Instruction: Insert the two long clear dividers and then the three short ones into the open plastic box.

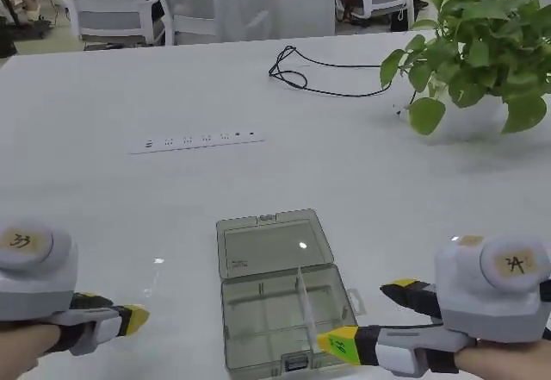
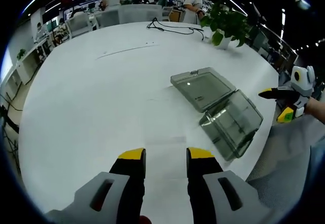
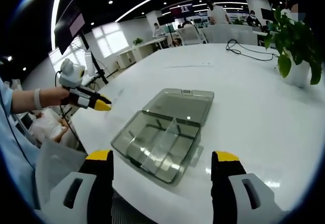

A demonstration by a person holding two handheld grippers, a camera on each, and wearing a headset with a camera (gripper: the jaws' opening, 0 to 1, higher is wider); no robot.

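Box (image 1: 258, 315) lies open at the near edge of the desk (image 1: 172, 199), between both tools and closer to the right tool (image 1: 366, 315), whose jaws are wide apart and empty. Left tool (image 1: 133, 317) holds nothing, jaws slightly apart. One clear divider (image 1: 305, 307) stands inside, pointing away from this edge.

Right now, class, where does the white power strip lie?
In the head view the white power strip lies on the table beyond the open plastic box, left of the coiled black cable.
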